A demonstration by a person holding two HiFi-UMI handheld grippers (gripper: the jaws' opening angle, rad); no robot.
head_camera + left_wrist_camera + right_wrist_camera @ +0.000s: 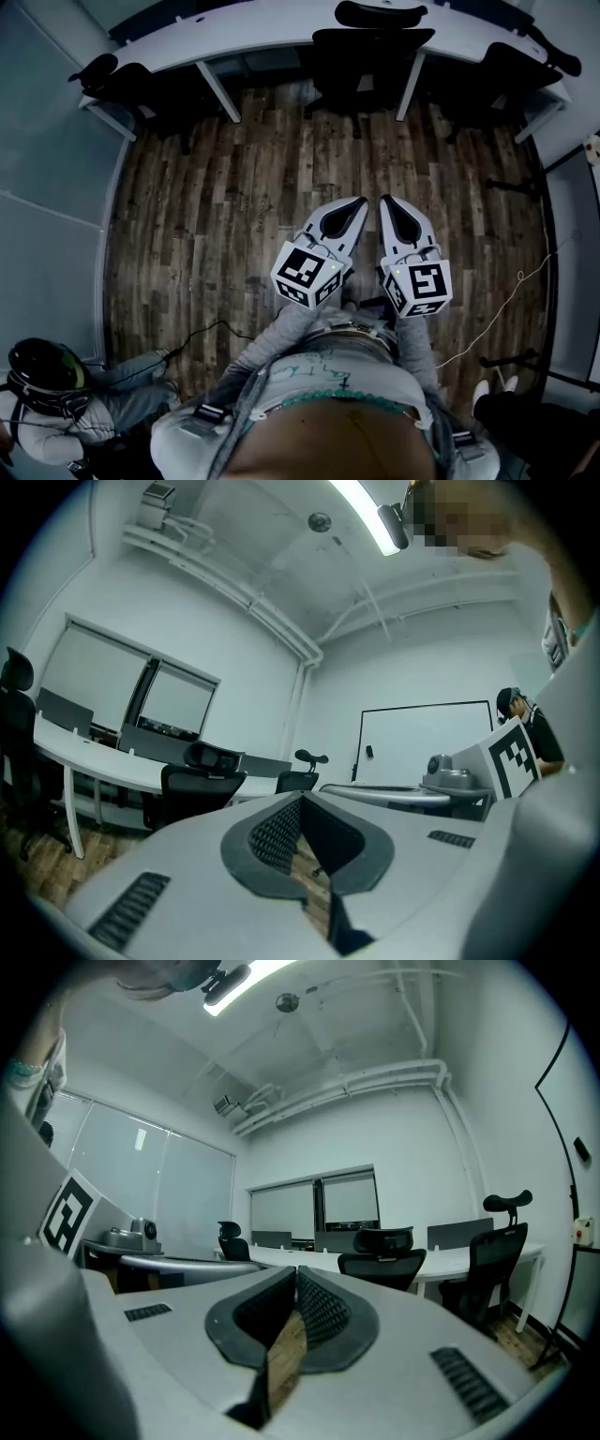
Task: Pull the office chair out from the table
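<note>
At the near left, a seated person [56, 394] in dark headgear is low on the plank floor [216, 206], and a black cable [202, 330] trails across the boards beside them. At the far left, a black chair [122, 80] is tucked in at the end of the long, curved white table [272, 28].

A standing person holds the left gripper [359, 203] level, pointing toward the table. Its jaws are clenched tip to tip with nothing between them, and only floor shows through the slit behind the pads.

Straight beyond it, at the far middle, the office chair [370, 47] is pushed in against the table's near edge. It stands well apart from both grippers.

The right gripper [384, 202] is just beside the left one and points the same way. Its jaws are likewise pressed together and empty.

At the far right, another black chair [525, 66] stands at the table's other end. A white cable [506, 309] runs across the floor at the near right.
</note>
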